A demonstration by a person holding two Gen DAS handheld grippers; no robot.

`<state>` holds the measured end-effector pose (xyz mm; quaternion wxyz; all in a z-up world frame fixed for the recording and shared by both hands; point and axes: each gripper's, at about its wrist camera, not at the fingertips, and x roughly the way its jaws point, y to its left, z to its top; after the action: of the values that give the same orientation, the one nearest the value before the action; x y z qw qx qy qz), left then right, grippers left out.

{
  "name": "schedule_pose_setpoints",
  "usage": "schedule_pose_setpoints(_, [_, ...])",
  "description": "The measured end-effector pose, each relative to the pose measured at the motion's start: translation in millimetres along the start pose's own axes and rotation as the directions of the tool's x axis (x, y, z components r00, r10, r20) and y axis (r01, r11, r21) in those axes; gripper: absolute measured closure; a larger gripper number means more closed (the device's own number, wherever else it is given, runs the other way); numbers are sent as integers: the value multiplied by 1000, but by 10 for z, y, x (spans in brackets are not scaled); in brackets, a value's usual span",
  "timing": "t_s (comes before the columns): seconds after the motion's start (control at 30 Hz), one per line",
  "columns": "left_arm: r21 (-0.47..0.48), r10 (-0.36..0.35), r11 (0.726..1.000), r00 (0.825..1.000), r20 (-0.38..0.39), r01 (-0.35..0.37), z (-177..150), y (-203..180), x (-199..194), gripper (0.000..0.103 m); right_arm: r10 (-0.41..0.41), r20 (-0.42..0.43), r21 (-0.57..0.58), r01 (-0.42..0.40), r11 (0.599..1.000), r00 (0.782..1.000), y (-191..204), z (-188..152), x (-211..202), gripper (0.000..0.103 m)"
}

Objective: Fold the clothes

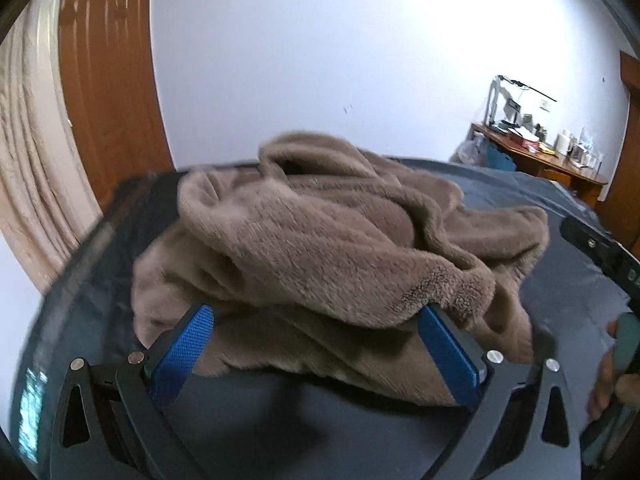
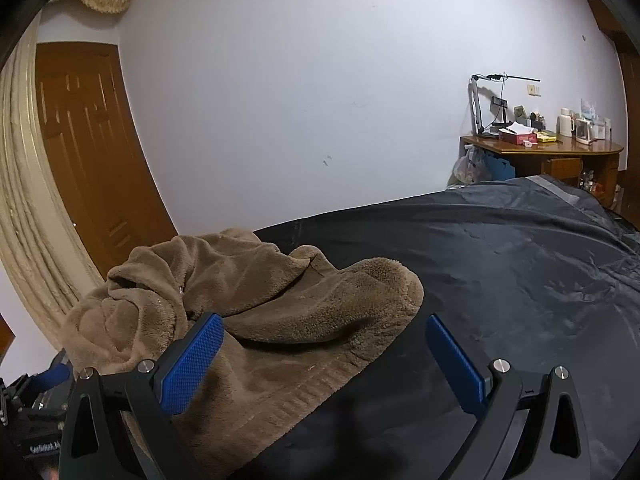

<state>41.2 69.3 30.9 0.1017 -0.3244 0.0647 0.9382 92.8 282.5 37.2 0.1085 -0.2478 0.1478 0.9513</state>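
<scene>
Left gripper [image 1: 316, 318]: jaws spread wide, blue pads [image 1: 182, 354] to either side of the near hem of the fleece [image 1: 320, 240], nothing pinched; the right pad's tip is hidden under a drooping fold. It points level and forward across the bed, low over the cover [image 1: 280, 420]. Right gripper [image 2: 324, 330]: jaws likewise wide apart and empty, its left pad [image 2: 192, 364] over the fleece's ribbed edge, its right pad over bare cover; it points forward and slightly down. A hand [image 1: 608, 376] gripping a handle shows at the right edge of the left view. Fleece [image 2: 248, 308]: brown, plush, crumpled in a loose heap with folds piled up, lying on the dark cover [image 2: 500, 264] near the bed's edge toward the door. Beyond: a wooden door [image 2: 88, 140] and pale curtain [image 2: 24, 200] on the left, a white wall [image 2: 300, 80], and a cluttered wooden desk [image 2: 540, 152] with a lamp [image 2: 480, 96] far right.
</scene>
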Motion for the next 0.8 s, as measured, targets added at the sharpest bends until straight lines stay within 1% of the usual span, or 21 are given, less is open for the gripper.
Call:
schedule_pose_setpoints(0.07, [81, 32, 996, 998, 44, -36, 1, -28, -34, 0, 7, -4, 3, -7, 1000, 1000, 0, -1, -2, 1])
schedule_pose_setpoints(0.13, [196, 13, 980, 999, 46, -22, -17, -67, -22, 0, 12, -7, 2, -12, 1000, 1000, 6, -9, -5, 1])
schedule_pose_setpoints(0.2, [307, -22, 952, 998, 54, 4, -68, -79, -38, 0, 13, -6, -2, -13, 1000, 1000, 14, -14, -10, 1])
schedule_pose_setpoints(0.23, [363, -39, 932, 997, 61, 14, -115, -100, -65, 0, 15, -3, 0, -15, 1000, 1000, 13, -14, -15, 1])
schedule_pose_setpoints(0.27, [425, -51, 905, 996, 69, 17, -164, -127, -89, 0, 16, -1, 1, -16, 1000, 1000, 18, -16, -12, 1])
schedule_pose_setpoints(0.3, [459, -55, 888, 996, 74, 14, -195, -155, -99, 0, 22, -1, 2, -22, 1000, 1000, 22, -18, -7, 1])
schedule_pose_setpoints(0.37, [517, -71, 856, 994, 81, 19, -230, -210, -106, 0, 33, 1, -5, -33, 999, 999, 42, -25, -1, 1])
schedule_pose_setpoints(0.43, [544, -86, 838, 993, 75, 31, -172, -372, -58, 0, 46, 4, -18, -46, 999, 999, 72, -36, -2, 1])
schedule_pose_setpoints(0.57, [607, -71, 795, 995, 76, 11, -159, -645, 88, 0, 51, 8, -58, -50, 997, 999, 149, -52, 0, 1])
schedule_pose_setpoints(0.6, [617, -58, 787, 996, 74, 1, -176, -688, 120, 0, 51, 6, -60, -50, 997, 999, 151, -51, 4, 1])
schedule_pose_setpoints(0.7, [600, -3, 800, 999, 47, -25, -139, -764, 270, 1, 45, 3, -43, -45, 998, 999, 117, -35, 24, 1])
schedule_pose_setpoints(0.73, [576, -3, 818, 999, 32, -16, -124, -747, 298, 3, 42, 3, -35, -42, 998, 999, 100, -31, 27, 1])
schedule_pose_setpoints(0.77, [544, -9, 839, 1000, 15, -1, -104, -714, 320, 8, 42, 4, -27, -42, 999, 999, 85, -23, 31, 1])
schedule_pose_setpoints(0.8, [500, -21, 866, 1000, -6, 21, -77, -668, 337, 13, 44, 5, -19, -44, 999, 999, 63, -23, 17, 1])
